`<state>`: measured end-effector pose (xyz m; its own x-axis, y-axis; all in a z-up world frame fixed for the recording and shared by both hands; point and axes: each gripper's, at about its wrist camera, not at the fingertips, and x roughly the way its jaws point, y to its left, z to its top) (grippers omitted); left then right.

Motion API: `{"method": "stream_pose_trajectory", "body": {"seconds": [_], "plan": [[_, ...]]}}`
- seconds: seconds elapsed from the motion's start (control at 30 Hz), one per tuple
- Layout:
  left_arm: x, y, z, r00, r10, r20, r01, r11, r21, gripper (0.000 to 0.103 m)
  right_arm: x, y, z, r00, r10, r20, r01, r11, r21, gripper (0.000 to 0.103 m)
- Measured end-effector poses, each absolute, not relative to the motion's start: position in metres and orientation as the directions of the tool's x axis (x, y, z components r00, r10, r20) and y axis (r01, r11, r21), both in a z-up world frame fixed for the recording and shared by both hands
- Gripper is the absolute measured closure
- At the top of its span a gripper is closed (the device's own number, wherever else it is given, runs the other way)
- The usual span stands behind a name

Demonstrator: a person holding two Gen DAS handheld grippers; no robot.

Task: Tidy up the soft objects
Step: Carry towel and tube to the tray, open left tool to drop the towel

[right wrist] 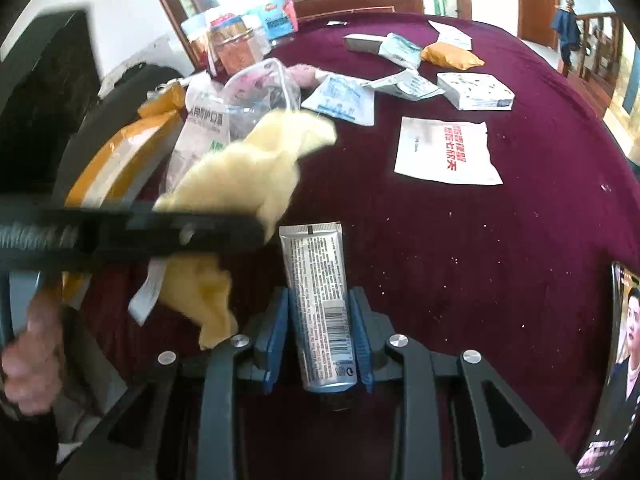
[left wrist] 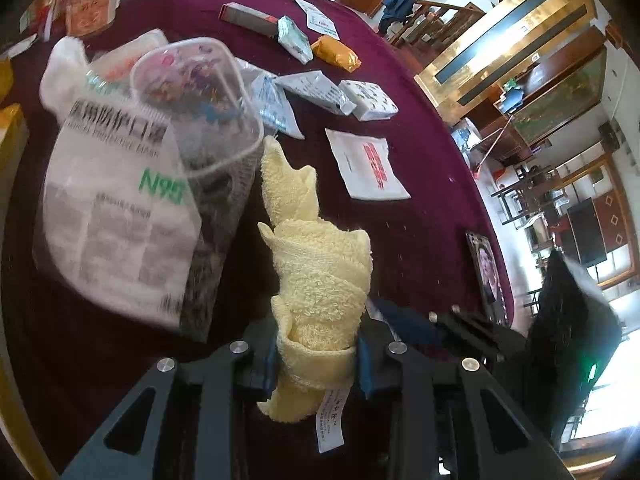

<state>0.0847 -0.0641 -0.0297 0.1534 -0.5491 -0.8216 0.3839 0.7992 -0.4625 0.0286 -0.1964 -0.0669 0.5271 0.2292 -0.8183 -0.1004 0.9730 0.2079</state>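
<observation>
While the left gripper [left wrist: 316, 356] clamps the yellow towel [left wrist: 316, 280], bring it over the clear box [left wrist: 196, 108] ahead-left and release low. The right gripper [right wrist: 322, 344] holds a tube [right wrist: 320, 304]; keep it aside.

Bright daylight, fisheye-warped edges, motion blur left.

Left gripper [left wrist: 316, 356] clamped on yellow towel [left wrist: 320, 280], held above table, crossing in front of right. Right gripper [right wrist: 324, 340] clamped on silver tube [right wrist: 320, 304]. Left hand [right wrist: 32, 344] wrapped around handle.
</observation>
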Motion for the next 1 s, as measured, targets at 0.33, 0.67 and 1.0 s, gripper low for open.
{"method": "stream_pose_trajectory", "body": {"seconds": [0.33, 0.67, 1.0], "plan": [[0.052, -0.021, -0.003, 0.279, -0.576, -0.768, 0.333, 0.808, -0.485, 0.072, 0.023, -0.193, -0.052, 0.578, 0.247, -0.778, -0.056, 0.963, 0.264, 0.074], [0.038, 0.085, 0.046, 0.483, -0.539, -0.690, 0.174, 0.831, -0.528, 0.072, 0.013, -0.137, -0.002, 0.632, 0.409, -0.658, -0.210, 0.908, 0.362, 0.074], [0.066, 0.182, 0.043, 0.570, -0.434, -0.698, -0.012, 0.845, -0.535, 0.072, 0.046, -0.075, 0.023, 0.610, 0.472, -0.636, -0.306, 0.881, 0.360, 0.074]]}}
